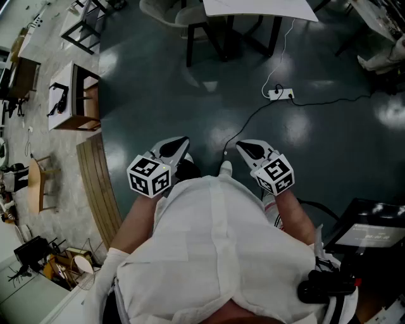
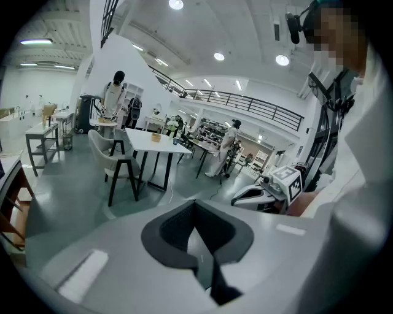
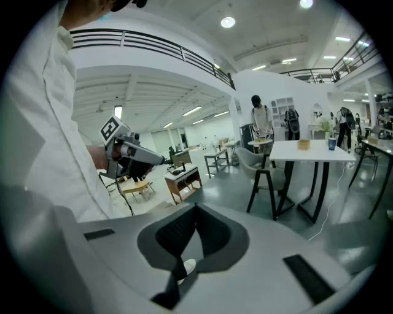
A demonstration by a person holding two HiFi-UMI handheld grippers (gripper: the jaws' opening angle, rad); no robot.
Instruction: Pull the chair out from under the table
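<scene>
Facing a chair [image 1: 180, 18] pushed in at the side of a white table [image 1: 259, 7], both grippers are held shut and empty.

The left gripper [image 1: 180, 145] and right gripper [image 1: 244, 147] are seen before the torso, each claw pressed together on nothing (confirmed in each gripper's own view). The chair is placed at the far edge of the head view, well apart from them. A power strip [image 1: 280, 94] on the floor between is shown only from the head. A person [image 3: 261, 121] standing beyond the table is shown only in the gripper views.
</scene>
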